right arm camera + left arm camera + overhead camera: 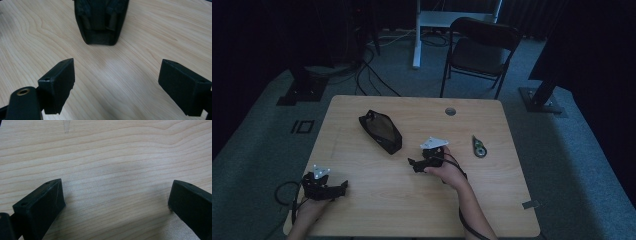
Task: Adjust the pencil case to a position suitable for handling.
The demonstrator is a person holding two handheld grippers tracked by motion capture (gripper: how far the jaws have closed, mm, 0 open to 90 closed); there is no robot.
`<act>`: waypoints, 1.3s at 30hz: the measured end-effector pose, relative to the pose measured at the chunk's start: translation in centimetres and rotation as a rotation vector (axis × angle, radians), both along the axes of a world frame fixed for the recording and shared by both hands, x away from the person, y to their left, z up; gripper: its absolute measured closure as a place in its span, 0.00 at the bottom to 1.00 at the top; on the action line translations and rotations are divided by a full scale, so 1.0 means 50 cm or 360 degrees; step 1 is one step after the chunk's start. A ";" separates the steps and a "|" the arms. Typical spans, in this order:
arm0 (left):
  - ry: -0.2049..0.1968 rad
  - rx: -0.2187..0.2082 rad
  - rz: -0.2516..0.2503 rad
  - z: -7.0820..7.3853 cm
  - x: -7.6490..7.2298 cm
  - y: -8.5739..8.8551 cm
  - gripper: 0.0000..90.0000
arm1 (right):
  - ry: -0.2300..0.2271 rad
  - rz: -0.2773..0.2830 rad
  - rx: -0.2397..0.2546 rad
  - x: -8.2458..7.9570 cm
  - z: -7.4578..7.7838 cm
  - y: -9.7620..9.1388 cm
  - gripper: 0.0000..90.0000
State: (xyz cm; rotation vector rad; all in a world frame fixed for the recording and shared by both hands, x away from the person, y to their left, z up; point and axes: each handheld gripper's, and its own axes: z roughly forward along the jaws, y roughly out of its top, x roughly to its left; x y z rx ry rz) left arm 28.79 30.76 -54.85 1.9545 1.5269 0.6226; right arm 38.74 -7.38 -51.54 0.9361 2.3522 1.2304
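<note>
Jaws wide, right gripper (pixel 415 164) faces pouch (pixel 101 21); tape dispenser (pixel 479 146) aside.

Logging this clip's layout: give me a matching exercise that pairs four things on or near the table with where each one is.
Things:
1. black pouch
2. correction tape
3. left tool
4. folding chair

Places:
A. on the floor beyond the far edge of the table
B. near the table's right edge, right of the right tool
C. over the near left corner of the table, jaws apart over bare wood
D. left of the table's middle, just ahead of the right tool's open jaws

Pairs: 1-D, 2-B, 3-C, 4-A
</note>
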 end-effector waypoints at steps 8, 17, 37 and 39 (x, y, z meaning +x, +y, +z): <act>0.0000 0.0000 0.0000 0.000 0.000 0.000 0.01 | -0.0016 0.0034 0.0029 0.005 -0.002 0.042 0.16; 0.0000 -0.0001 0.0000 0.000 0.000 0.000 0.01 | -0.0021 0.0055 0.0040 0.016 -0.002 0.076 0.17; 0.0000 0.0000 0.0000 0.000 0.000 0.000 0.01 | -0.0136 0.0040 0.0032 0.045 0.010 0.129 0.49; 0.0001 0.0000 0.0000 0.000 0.000 0.000 0.01 | -0.0141 0.0040 0.0004 0.048 0.007 0.134 0.56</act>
